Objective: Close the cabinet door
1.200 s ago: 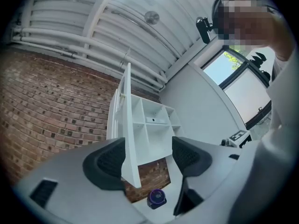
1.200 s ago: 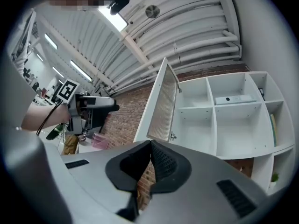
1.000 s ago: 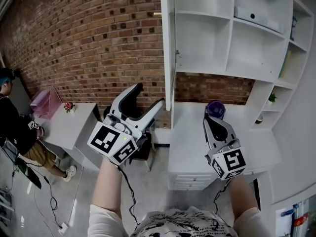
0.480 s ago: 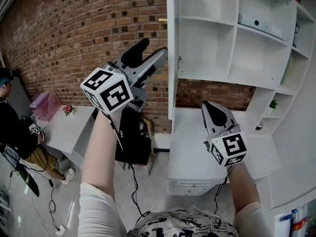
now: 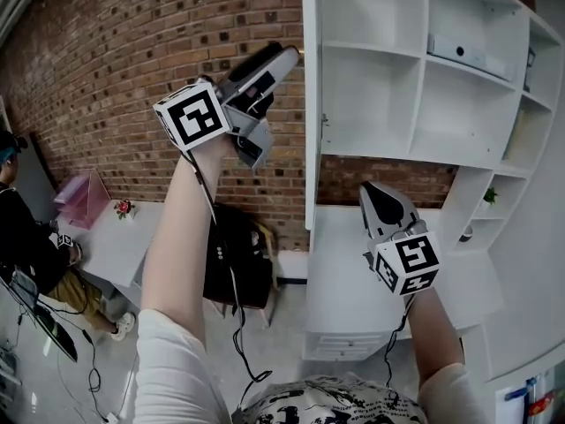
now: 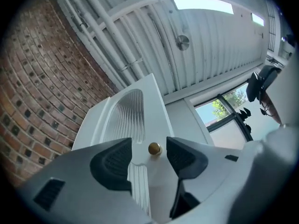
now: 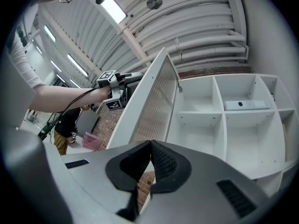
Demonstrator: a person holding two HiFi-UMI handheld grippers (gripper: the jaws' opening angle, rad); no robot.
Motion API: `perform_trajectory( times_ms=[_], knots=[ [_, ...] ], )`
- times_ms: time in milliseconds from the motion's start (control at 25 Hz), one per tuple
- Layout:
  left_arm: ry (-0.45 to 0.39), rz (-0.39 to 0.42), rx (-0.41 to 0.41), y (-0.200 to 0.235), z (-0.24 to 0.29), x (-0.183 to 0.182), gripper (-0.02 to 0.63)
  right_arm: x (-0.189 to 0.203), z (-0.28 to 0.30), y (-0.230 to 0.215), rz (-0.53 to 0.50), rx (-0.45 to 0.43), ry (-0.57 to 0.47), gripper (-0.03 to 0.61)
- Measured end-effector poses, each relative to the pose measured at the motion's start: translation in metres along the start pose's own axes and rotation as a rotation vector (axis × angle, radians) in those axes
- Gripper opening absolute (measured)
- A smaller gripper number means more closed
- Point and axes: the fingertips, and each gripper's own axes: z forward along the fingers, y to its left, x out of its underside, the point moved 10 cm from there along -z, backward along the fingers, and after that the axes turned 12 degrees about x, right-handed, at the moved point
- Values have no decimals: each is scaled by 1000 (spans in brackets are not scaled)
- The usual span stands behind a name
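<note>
The white cabinet door stands open, edge-on to me, with a ribbed glass panel and a small brass knob. My left gripper is raised to the door's upper edge. Its jaws are closing with the knob between them, and the pads stand clear of it on both sides. My right gripper hangs lower, in front of the white desk, shut with nothing in it. In the right gripper view the door leans away from the open shelves, and my left gripper shows beyond it.
The cabinet holds white shelf compartments, with a flat white box on an upper shelf. Below is a white desk. A dark chair stands by the brick wall. A seated person and a grey table are at the left.
My left gripper has risen from waist height up to the knob at the door's edge, and its jaws have narrowed. The right gripper has lifted a little.
</note>
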Motion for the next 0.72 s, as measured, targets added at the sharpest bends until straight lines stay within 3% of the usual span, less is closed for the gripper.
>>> perform_trajectory(
  times_ms=[120, 200, 400, 480, 720],
  knots=[
    [16, -33, 53, 7, 8, 5, 239, 7, 1, -4, 12, 9, 9, 15],
    [-14, -56, 84, 9, 13, 8, 185, 11, 0, -10, 11, 14, 12, 15],
    [-24, -93, 182, 12, 22, 13, 162, 14, -3, -13, 5, 34, 16, 15],
    [-26, -108, 229, 12, 23, 12, 100, 13, -4, -10, -1, 41, 17, 15],
    [-31, -91, 234, 4, 29, 9, 98, 13, -6, -9, -4, 54, 38, 15]
  ],
)
